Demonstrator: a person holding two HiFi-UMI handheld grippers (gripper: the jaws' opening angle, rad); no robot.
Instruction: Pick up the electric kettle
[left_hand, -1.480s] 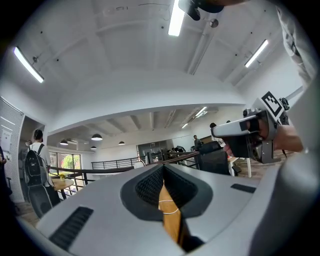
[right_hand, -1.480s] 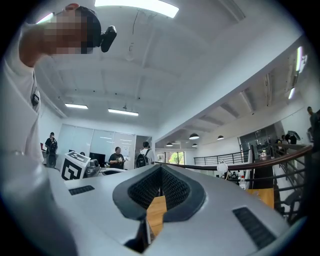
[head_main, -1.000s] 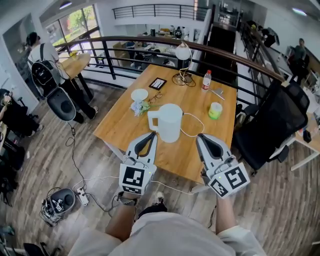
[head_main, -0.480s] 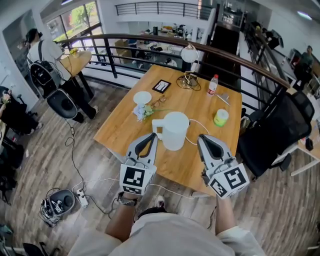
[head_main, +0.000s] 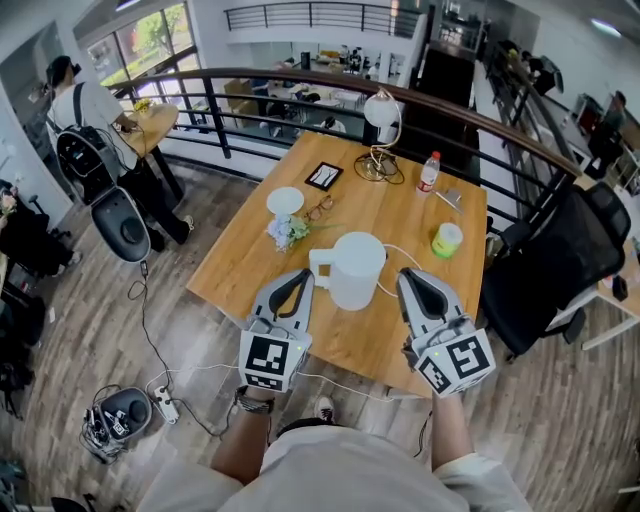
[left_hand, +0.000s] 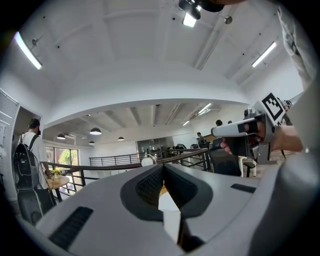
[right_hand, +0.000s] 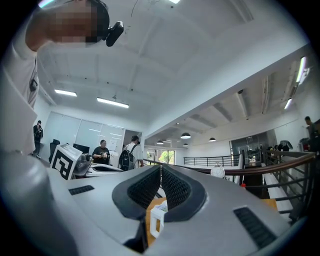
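The white electric kettle (head_main: 357, 268) stands on the wooden table (head_main: 250, 255) near its front edge, handle (head_main: 319, 263) turned left. A white cord (head_main: 400, 255) runs from behind it. My left gripper (head_main: 304, 273) is shut and empty, its tip just in front of and left of the handle. My right gripper (head_main: 407, 274) is shut and empty, close to the kettle's right side. Neither touches the kettle. In the left gripper view the shut gripper (left_hand: 163, 167) leaves a white sliver of kettle (left_hand: 170, 215) showing. In the right gripper view the kettle handle (right_hand: 154, 218) shows below the shut gripper (right_hand: 161, 167).
On the table behind the kettle lie a white bowl (head_main: 285, 200), glasses (head_main: 322, 208), a small bunch of flowers (head_main: 287, 231), a green cup (head_main: 447, 239), a bottle (head_main: 429, 171), a lamp (head_main: 380, 110) and a black tablet (head_main: 322, 176). A black chair (head_main: 560, 250) stands right; a railing (head_main: 300, 85) runs behind.
Both grippers have come forward to the table, still shut. The kettle, earlier ahead of the tips, now sits between them.
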